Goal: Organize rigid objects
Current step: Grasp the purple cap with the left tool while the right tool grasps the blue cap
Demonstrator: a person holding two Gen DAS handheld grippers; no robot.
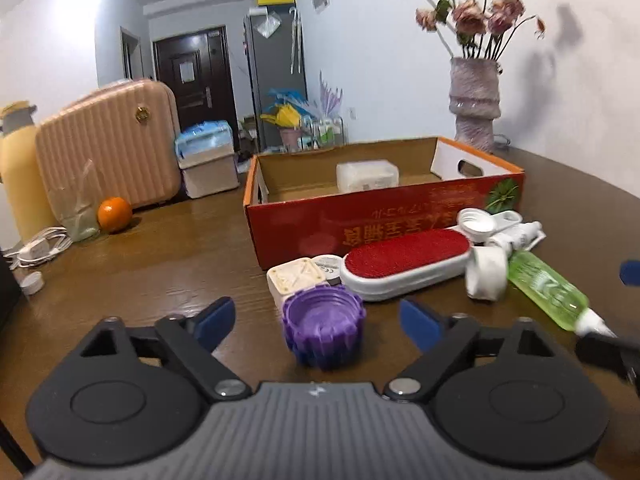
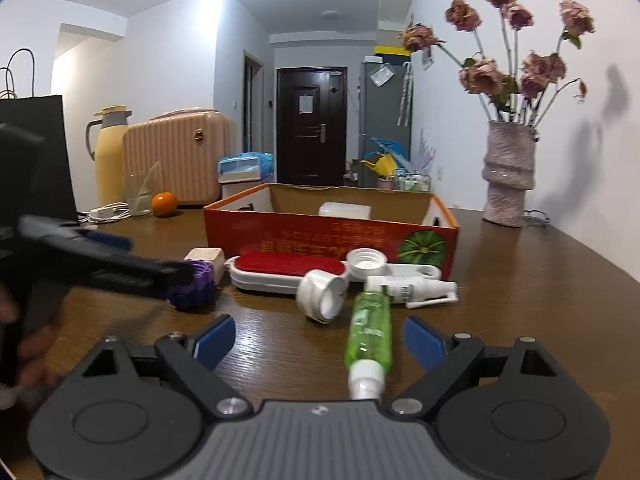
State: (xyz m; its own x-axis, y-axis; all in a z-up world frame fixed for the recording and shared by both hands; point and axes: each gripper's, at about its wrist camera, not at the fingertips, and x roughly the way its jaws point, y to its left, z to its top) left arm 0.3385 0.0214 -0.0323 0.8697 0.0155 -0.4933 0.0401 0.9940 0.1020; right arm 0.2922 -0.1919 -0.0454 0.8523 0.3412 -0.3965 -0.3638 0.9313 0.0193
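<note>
In the left wrist view a purple ribbed cap (image 1: 324, 332) stands on the brown table between the blue pads of my left gripper (image 1: 316, 322), which is open with a gap on each side. My right gripper (image 2: 319, 342) is open around a green bottle (image 2: 368, 332) that lies with its white nozzle toward me, untouched by the pads. Behind these lie a red-faced lint brush (image 1: 404, 264), a beige square block (image 1: 294, 278), a white cap (image 2: 322, 296), a white lid (image 2: 366, 260) and a white spray bottle (image 2: 412, 286). A red cardboard box (image 1: 384, 228) holds one white container (image 1: 367, 175).
A vase of dried flowers (image 1: 476, 108) stands at the back right. At the back left are an orange (image 1: 115, 214), a drinking glass (image 2: 138, 196), a pink suitcase (image 1: 108, 148), a yellow thermos (image 1: 20, 168) and a white charger with cable (image 1: 38, 248). A black bag (image 2: 36, 152) stands far left.
</note>
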